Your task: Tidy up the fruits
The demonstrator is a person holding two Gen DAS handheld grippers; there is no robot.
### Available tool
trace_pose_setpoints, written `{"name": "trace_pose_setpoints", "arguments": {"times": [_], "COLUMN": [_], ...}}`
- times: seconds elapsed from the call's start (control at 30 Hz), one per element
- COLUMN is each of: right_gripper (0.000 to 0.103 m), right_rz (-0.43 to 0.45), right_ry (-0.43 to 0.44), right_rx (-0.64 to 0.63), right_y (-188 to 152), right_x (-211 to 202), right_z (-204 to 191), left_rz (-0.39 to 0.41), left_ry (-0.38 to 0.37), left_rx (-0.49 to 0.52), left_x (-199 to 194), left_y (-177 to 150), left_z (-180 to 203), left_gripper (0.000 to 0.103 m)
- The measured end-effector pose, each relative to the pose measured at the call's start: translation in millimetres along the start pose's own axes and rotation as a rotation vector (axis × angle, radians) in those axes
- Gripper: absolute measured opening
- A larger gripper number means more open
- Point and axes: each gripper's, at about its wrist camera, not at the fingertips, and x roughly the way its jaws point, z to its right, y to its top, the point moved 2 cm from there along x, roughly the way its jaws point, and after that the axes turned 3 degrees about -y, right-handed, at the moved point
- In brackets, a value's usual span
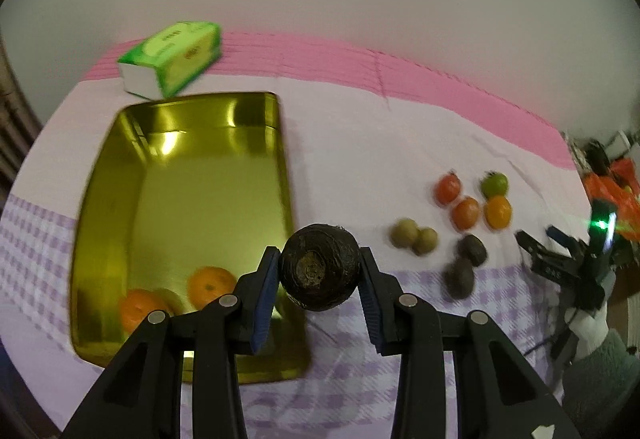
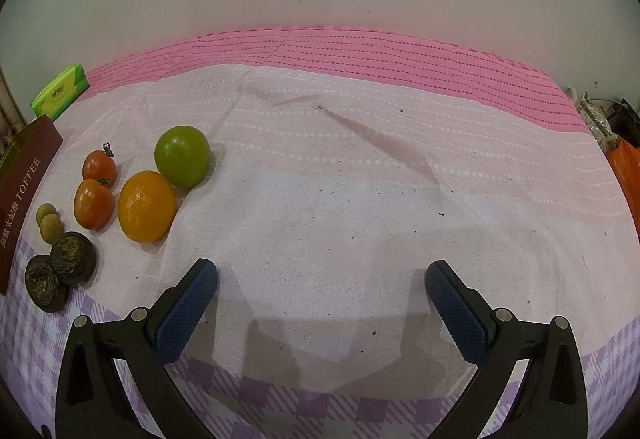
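You hold a dark round fruit in your left gripper. The two blue pads press on its sides, so the jaws are nearly closed around it. It hangs in the air just beside the gold tin, near its right edge. Two oranges already lie in the tin.

Your right gripper is wide open with nothing in it, above the bare cloth.

You seem to be carrying this fruit to the tin. Next, bring it over the tin, go low, then let go softly so it does not roll.

More fruit waits on the cloth: two tomatoes, a green fruit, an orange one, two small tan ones and two dark ones.
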Motion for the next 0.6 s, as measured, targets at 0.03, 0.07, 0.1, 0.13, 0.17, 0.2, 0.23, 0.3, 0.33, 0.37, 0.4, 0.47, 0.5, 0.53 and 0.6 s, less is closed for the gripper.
{"name": "trace_pose_setpoints", "arguments": {"times": [0.03, 0.07, 0.1, 0.13, 0.17, 0.2, 0.23, 0.3, 0.33, 0.37, 0.4, 0.47, 0.5, 0.53, 0.6], "right_gripper": [0.103, 0.103, 0.103, 0.103, 0.103, 0.103, 0.103, 0.103, 0.103, 0.103, 0.103, 0.103, 0.103, 0.103, 0.103], "right_rz": [0.0, 0.0, 0.0, 0.0, 0.0, 0.0, 0.0, 0.0, 0.0, 0.0, 0.0, 0.0, 0.0, 0.0, 0.0], "right_ry": [0.0, 0.0, 0.0, 0.0, 0.0, 0.0, 0.0, 0.0, 0.0, 0.0, 0.0, 0.0, 0.0, 0.0, 0.0], "right_rx": [0.0, 0.0, 0.0, 0.0, 0.0, 0.0, 0.0, 0.0, 0.0, 0.0, 0.0, 0.0, -0.001, 0.0, -0.001], "right_y": [0.0, 0.0, 0.1, 0.1, 0.2, 0.2, 0.2, 0.3, 0.3, 0.4, 0.4, 0.4, 0.4, 0.4, 0.5], "right_x": [0.0, 0.0, 0.0, 0.0, 0.0, -0.1, -0.1, -0.1, -0.1, -0.1, -0.1, -0.1, -0.1, -0.1, -0.1], "right_z": [-0.1, 0.0, 0.1, 0.1, 0.1, 0.1, 0.1, 0.2, 0.2, 0.3, 0.3, 0.3, 0.3, 0.2, 0.3], "left_rz": [0.002, 0.003, 0.006, 0.008, 0.008, 0.006, 0.005, 0.001, -0.001, -0.004, -0.009, -0.013, -0.015, -0.018, -0.019], "left_ry": [0.009, 0.016, 0.027, 0.039, 0.048, 0.057, 0.068, 0.094, 0.099, 0.103, 0.109, 0.121, 0.127, 0.136, 0.153], "left_rx": [-0.01, -0.02, -0.031, -0.039, -0.045, -0.053, -0.061, -0.076, -0.083, -0.091, -0.099, -0.109, -0.111, -0.113, -0.117], "left_x": [-0.8, -1.5, -2.0, -2.4, -2.6, -2.0, -1.5, 0.0, 0.7, 1.5, 2.9, 4.6, 6.0, 7.0, 9.5], "left_y": [1.8, 3.2, 5.2, 6.5, 7.1, 7.5, 8.3, 8.5, 8.1, 7.8, 7.6, 6.9, 6.9, 6.9, 7.1], "left_z": [-5.1, -10.3, -17.2, -22.4, -26.5, -32.9, -38.6, -49.5, -54.1, -58.9, -65.2, -72.7, -76.4, -79.7, -86.3], "left_gripper": [0.035, 0.035, 0.035, 0.035, 0.035, 0.035, 0.035, 0.035, 0.035, 0.035, 0.035, 0.035, 0.035, 0.035, 0.035]}}
